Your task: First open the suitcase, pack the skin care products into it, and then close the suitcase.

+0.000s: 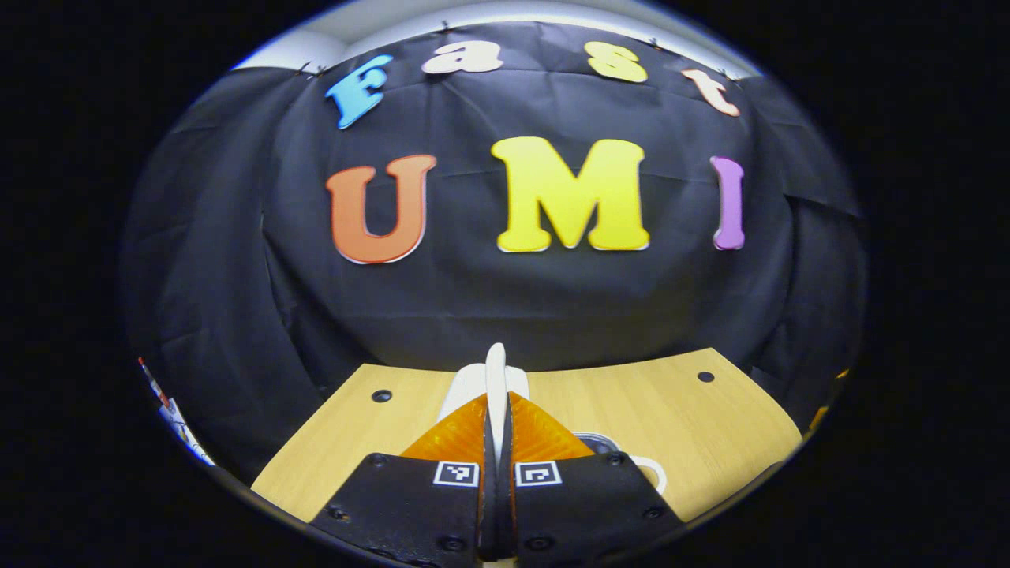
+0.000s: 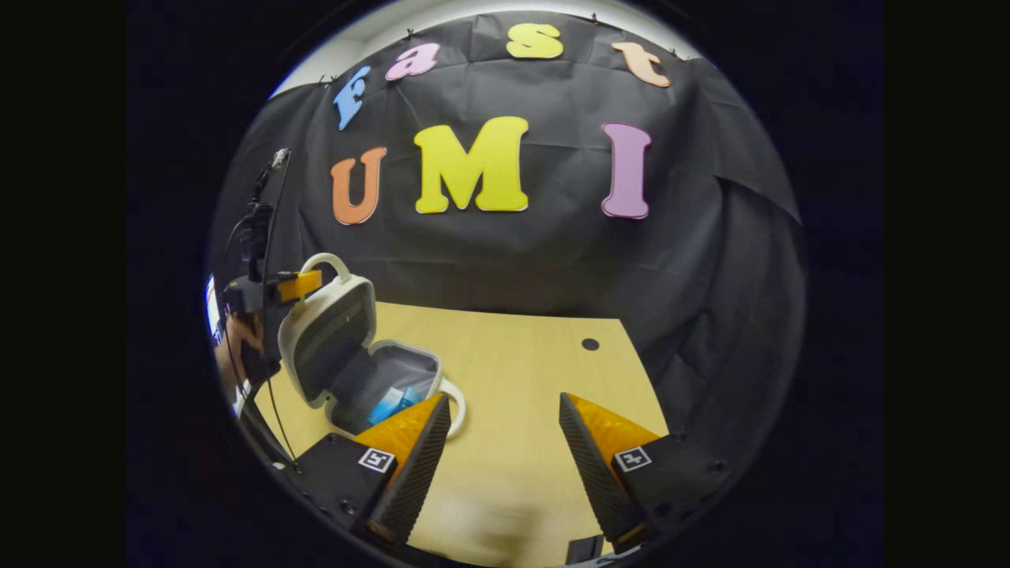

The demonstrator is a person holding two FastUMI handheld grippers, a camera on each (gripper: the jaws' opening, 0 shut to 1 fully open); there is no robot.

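Suitcase lid held up by the left claw

Left claw (image 1: 497,410) gripped the raised lid (image 2: 327,335) of the suitcase (image 2: 387,386); right claw (image 2: 505,442) hung open above the desk (image 2: 536,371).

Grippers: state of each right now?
Left gripper: shut on the suitcase lid rim.
Right gripper: open, holding nothing.

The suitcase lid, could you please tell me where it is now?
In the right gripper view the suitcase lid stands raised at the table's left, pinched at its top by the left gripper.
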